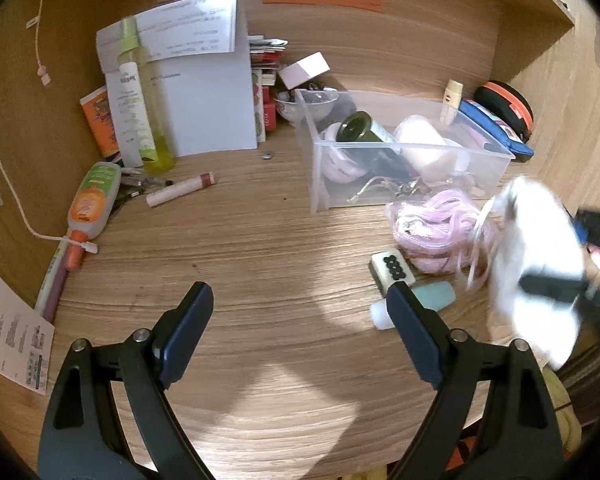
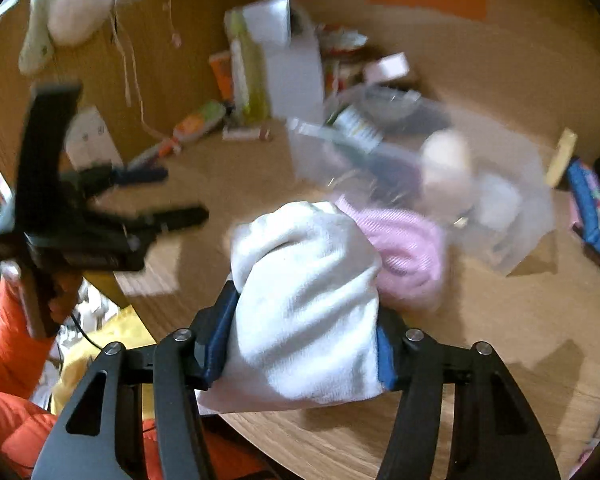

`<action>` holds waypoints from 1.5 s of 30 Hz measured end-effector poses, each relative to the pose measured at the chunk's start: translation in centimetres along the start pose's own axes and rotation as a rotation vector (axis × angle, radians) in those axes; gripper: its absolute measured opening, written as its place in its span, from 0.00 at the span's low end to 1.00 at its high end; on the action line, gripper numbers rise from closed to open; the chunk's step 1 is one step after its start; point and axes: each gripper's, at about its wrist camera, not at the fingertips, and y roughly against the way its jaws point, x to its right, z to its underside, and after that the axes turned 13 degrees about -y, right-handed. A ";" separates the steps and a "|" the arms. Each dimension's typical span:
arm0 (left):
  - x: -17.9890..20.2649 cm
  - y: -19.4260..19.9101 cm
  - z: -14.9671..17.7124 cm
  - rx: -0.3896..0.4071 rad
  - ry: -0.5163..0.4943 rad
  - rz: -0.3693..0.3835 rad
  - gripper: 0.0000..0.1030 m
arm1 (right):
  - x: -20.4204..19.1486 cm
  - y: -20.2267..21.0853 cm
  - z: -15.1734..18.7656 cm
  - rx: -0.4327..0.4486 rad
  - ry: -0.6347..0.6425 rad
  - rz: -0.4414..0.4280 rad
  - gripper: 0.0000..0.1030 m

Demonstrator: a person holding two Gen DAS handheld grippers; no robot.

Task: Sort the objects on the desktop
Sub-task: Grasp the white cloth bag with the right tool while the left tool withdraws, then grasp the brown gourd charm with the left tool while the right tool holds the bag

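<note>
My right gripper (image 2: 304, 344) is shut on a white rolled cloth (image 2: 304, 300) and holds it above the desk's front edge; the view is blurred. The cloth also shows in the left wrist view (image 1: 536, 264), at the right. My left gripper (image 1: 300, 312) is open and empty above bare desk; it shows at the left of the right wrist view (image 2: 164, 196). A clear plastic bin (image 1: 404, 156) holds a dark green bottle (image 1: 360, 128), pink items and small metal bits. A pink corded bundle (image 1: 440, 232) lies in front of the bin, beside the cloth.
A small white box with black dots (image 1: 392, 268) and a teal-and-white tube (image 1: 416, 304) lie by my left gripper's right finger. A white tube (image 1: 180, 192), green-orange bottle (image 1: 96, 204), yellow bottle (image 1: 148, 112) and papers (image 1: 204, 80) stand at the left. A blue case (image 1: 496, 128) lies behind the bin.
</note>
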 end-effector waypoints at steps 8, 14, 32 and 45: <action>3.2 -0.2 -1.4 0.015 -0.063 0.069 0.86 | 2.8 4.6 -3.0 0.137 -0.071 0.050 0.53; 7.4 -0.9 -2.9 0.017 -0.172 0.158 0.86 | 5.2 6.1 -2.9 0.160 -0.123 0.083 0.53; 14.1 -6.0 -4.4 -0.153 -0.237 0.370 0.55 | 12.8 9.3 -0.6 0.208 -0.271 0.132 0.53; 15.4 -5.1 -4.6 -0.117 -0.306 0.346 0.18 | 13.9 8.9 -0.3 0.204 -0.287 0.101 0.53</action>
